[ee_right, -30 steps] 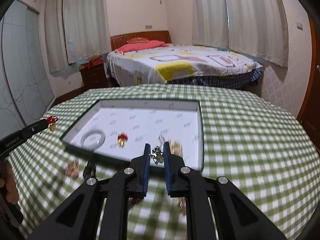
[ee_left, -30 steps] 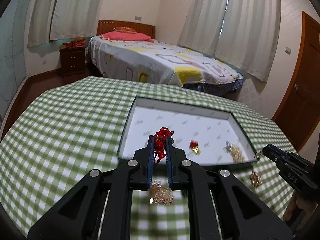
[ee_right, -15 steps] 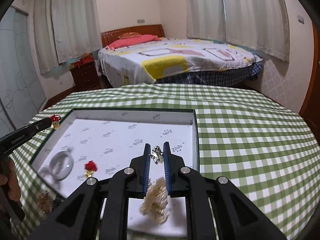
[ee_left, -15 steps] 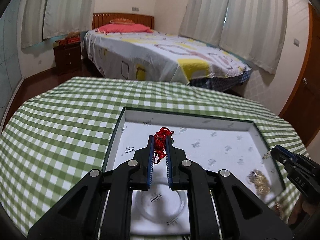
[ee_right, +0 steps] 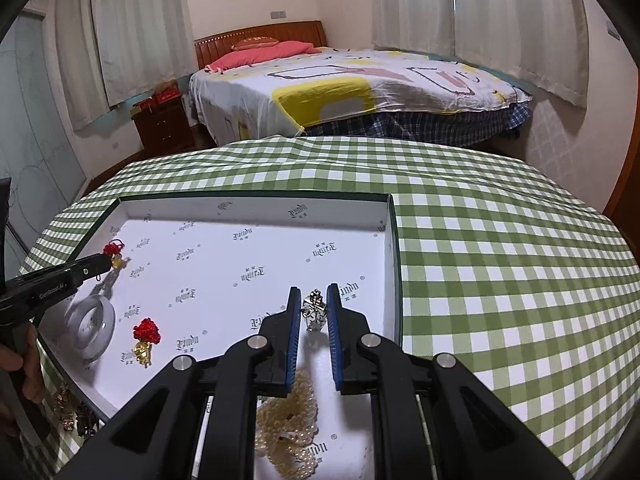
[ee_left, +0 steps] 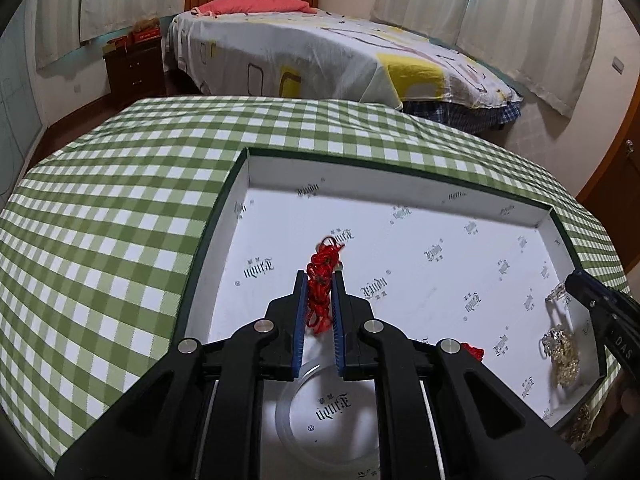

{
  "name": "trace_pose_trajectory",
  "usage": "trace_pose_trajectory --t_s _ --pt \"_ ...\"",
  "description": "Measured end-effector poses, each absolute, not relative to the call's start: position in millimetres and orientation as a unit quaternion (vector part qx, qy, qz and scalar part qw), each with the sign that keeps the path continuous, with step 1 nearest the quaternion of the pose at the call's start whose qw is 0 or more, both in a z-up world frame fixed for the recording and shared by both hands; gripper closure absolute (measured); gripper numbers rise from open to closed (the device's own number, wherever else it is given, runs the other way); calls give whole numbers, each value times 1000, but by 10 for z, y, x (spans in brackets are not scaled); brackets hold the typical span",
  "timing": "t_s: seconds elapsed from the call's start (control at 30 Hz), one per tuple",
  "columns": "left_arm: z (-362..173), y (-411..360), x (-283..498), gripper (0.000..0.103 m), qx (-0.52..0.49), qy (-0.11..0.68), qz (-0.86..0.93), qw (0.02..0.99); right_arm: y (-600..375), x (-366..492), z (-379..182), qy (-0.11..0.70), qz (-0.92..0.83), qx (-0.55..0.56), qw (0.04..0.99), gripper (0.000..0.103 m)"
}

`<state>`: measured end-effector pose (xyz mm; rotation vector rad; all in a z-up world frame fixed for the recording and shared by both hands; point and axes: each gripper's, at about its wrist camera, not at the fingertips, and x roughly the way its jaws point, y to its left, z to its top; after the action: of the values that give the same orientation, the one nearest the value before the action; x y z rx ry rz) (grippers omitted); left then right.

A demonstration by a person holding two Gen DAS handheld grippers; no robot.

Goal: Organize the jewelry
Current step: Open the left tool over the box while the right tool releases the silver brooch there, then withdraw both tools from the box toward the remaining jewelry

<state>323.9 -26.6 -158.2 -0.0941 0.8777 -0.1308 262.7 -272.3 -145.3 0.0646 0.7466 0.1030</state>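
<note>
Hovering over the shallow white paper-lined box (ee_left: 400, 184) on the green-and-white checked tablecloth (ee_left: 120, 200): left gripper (ee_left: 320, 280) clamping a red knotted cord charm (ee_left: 322, 276), right gripper (ee_right: 314, 296) pinching a small silver trinket (ee_right: 314, 312). Lying inside the box: a pale translucent bangle (ee_right: 94, 326), a red-and-gold charm (ee_right: 146, 338), a cream pearl strand (ee_right: 294, 428). Sitting just outside the near edge: dark and bronze pieces (ee_right: 74, 408).

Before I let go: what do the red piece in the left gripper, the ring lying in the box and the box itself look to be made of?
Red piece: looks like knotted cord, matte and looped, with a small gold charm.
Ring: looks like pale translucent stone or glass, smooth and glossy; I cannot tell which.
Box: seems to be cardboard, thin dark-edged walls, printed white paper lining.
</note>
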Motion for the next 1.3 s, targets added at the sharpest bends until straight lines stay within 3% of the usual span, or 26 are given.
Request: trace_pose_trajectory --t_s 0.13,0.27,0.37,0.5,0.9,1.3 --pt "-1608 -262 3214 88 -47 426 -63 901 -2742 2659 -1484 370 50 37 927 81" --pt "-1616 -279 3182 69 -46 423 -60 903 -2745 2661 -1491 369 50 39 927 77" --pt "-1609 -301 3153 61 -46 419 -65 904 -2743 2647 -1476 364 48 38 930 67" --pt "-1564 -348 3109 51 -38 410 -69 909 -2751 2610 -1429 353 48 38 934 66" --pt "-1172 -257 2654 46 -58 354 -78 930 -2766 2139 -1112 304 43 52 950 57" --pt "-1165 -163 1858 45 -54 339 -65 937 -2726 1511 -1266 313 37 41 948 57"
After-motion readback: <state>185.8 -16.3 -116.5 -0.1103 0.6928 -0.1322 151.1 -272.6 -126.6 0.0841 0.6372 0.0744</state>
